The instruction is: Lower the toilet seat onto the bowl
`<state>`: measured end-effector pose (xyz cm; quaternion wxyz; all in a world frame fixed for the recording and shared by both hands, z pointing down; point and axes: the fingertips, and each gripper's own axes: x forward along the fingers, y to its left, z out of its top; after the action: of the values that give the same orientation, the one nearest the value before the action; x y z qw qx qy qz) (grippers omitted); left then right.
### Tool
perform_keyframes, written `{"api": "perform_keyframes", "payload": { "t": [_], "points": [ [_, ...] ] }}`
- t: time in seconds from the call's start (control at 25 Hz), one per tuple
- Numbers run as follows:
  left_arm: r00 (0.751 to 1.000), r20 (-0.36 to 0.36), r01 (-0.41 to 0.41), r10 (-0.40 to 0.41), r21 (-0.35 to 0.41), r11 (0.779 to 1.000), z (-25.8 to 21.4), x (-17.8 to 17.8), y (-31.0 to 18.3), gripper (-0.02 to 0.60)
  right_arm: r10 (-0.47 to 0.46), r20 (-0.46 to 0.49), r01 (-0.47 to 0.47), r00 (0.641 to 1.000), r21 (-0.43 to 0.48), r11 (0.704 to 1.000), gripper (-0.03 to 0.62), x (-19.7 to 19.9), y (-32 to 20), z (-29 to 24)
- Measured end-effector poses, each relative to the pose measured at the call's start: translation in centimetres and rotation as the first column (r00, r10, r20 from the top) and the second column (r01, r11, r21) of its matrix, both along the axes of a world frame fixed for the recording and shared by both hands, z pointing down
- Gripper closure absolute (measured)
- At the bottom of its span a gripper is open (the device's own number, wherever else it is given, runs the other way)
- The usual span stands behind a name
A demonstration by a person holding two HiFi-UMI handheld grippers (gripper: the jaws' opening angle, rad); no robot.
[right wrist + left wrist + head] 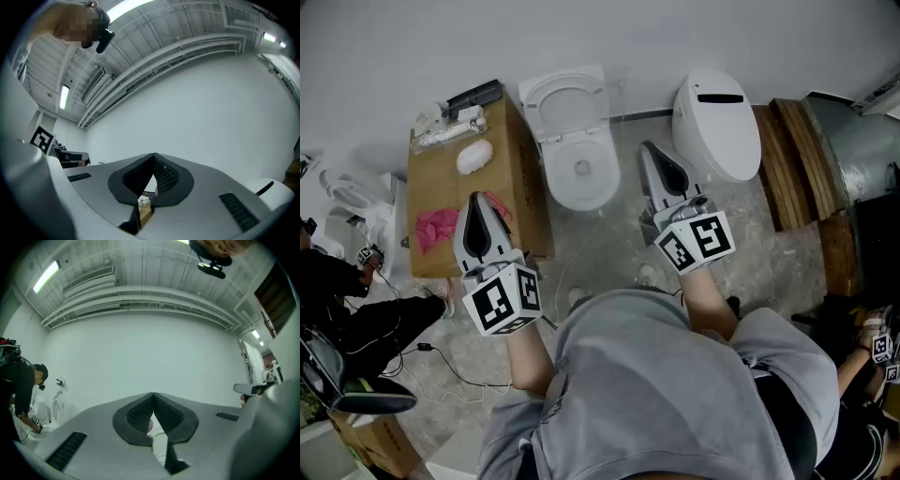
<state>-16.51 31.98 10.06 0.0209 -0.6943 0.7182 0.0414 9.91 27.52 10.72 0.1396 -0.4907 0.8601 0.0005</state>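
Seat: the toilet seat (pixel 565 98) seems raised, leaning back to the wall behind the open bowl (pixel 581 173), well apart from both grippers.
Handling: probably a stiff, light plastic ring on a hinge, smooth and slippery; I would take it at the free upper edge and guide it down, or it may slam.
Fingers: left gripper (pixel 476 200) and right gripper (pixel 650 147) are both clenched on nothing.
Room: grey concrete floor (pixel 609 244), white wall, a cardboard box (pixel 506 150) beside the bowl, a second toilet (pixel 717 127) with closed lid.
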Motion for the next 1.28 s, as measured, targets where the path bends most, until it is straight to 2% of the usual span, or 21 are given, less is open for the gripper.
{"api": "perform_keyframes", "payload": {
  "t": [0.48,0.68,0.92,1.28],
  "points": [
    [1.000,0.022,0.016,-0.015,-0.025,1.000,0.6,2.4,-0.9,0.581,0.000,-0.004,0.000,1.000,0.000,1.000,0.595,2.5,-1.0,0.7],
    [1.000,0.015,0.017,-0.016,-0.026,1.000,0.5,5.0,-1.5,0.581,-0.002,-0.013,0.002,1.000,0.008,1.000,0.595,5.0,-1.3,0.7],
    [0.999,0.013,0.044,-0.044,-0.037,0.998,0.6,8.5,-2.0,0.581,-0.054,-0.066,0.055,0.996,0.018,0.998,0.595,7.8,-1.8,0.6],
    [0.999,0.018,0.049,-0.048,-0.072,0.996,1.2,12.1,-3.5,0.581,-0.081,-0.083,0.079,0.993,-0.025,0.997,0.595,10.7,-3.7,1.5]
  ]
}}
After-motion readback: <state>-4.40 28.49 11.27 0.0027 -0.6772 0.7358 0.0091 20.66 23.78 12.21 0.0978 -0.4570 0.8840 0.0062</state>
